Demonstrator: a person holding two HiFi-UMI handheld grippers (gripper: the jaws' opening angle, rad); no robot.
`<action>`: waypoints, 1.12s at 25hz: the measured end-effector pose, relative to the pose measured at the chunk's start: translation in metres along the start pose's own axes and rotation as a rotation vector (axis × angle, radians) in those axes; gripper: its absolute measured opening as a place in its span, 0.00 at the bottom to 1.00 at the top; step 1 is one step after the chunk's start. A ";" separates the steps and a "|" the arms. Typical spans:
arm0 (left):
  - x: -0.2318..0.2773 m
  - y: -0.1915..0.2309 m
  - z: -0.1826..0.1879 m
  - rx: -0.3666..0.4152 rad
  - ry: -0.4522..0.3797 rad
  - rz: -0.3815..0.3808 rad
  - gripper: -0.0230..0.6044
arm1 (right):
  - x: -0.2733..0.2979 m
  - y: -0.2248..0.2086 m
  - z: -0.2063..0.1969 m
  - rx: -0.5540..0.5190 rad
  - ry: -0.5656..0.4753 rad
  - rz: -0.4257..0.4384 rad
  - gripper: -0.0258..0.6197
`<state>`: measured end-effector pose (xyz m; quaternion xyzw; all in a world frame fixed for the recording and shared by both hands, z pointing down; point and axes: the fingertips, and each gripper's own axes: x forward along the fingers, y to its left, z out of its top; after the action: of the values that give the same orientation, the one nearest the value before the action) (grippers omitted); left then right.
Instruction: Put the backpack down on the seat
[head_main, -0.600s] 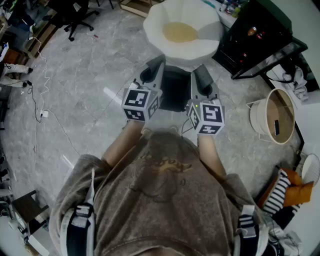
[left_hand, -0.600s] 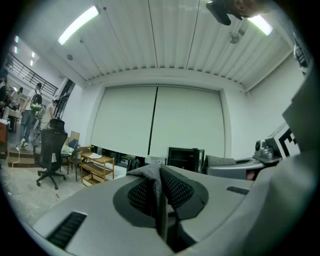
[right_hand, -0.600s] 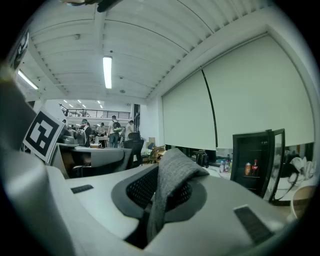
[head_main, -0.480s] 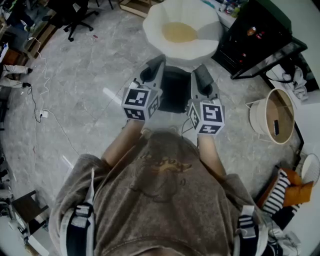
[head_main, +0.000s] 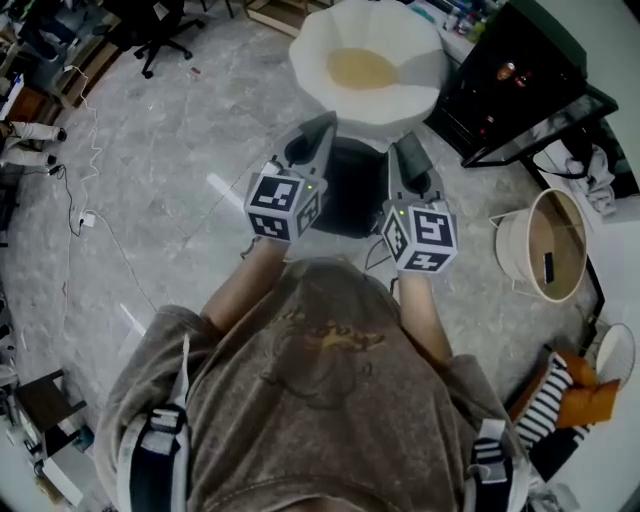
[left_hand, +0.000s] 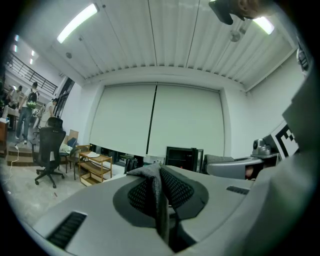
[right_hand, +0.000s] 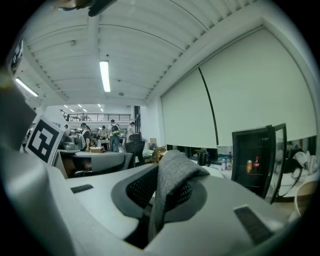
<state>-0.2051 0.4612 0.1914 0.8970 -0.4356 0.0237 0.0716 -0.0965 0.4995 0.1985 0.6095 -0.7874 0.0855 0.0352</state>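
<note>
A black backpack hangs between my two grippers, just in front of the person's chest. My left gripper is shut on a grey fabric strap pinched upright between its pads. On the other side, my right gripper is shut on a second grey strap that folds over its jaws. Ahead of the backpack stands a white round chair with a yellow seat cushion; nothing lies on the cushion. The backpack's lower part is hidden behind the grippers and the person's body.
A black glass-door cabinet stands right of the chair. A round white basket sits on the floor at the right, striped and orange cloth below it. Cables and an office chair lie far left.
The head view has shifted slightly. Both grippers keep the straps and hold the backpack in about the same place before the chair.
</note>
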 end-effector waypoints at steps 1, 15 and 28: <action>0.002 -0.002 0.001 0.001 -0.004 0.003 0.08 | 0.000 -0.003 0.001 0.004 -0.003 0.011 0.09; 0.055 -0.002 0.021 -0.010 -0.055 -0.001 0.08 | 0.037 -0.044 0.030 -0.035 -0.047 0.044 0.09; 0.165 0.026 0.016 -0.007 -0.021 -0.061 0.08 | 0.121 -0.110 0.031 -0.020 -0.022 0.003 0.09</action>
<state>-0.1241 0.3143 0.1957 0.9098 -0.4088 0.0108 0.0710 -0.0196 0.3524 0.1971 0.6090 -0.7894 0.0708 0.0325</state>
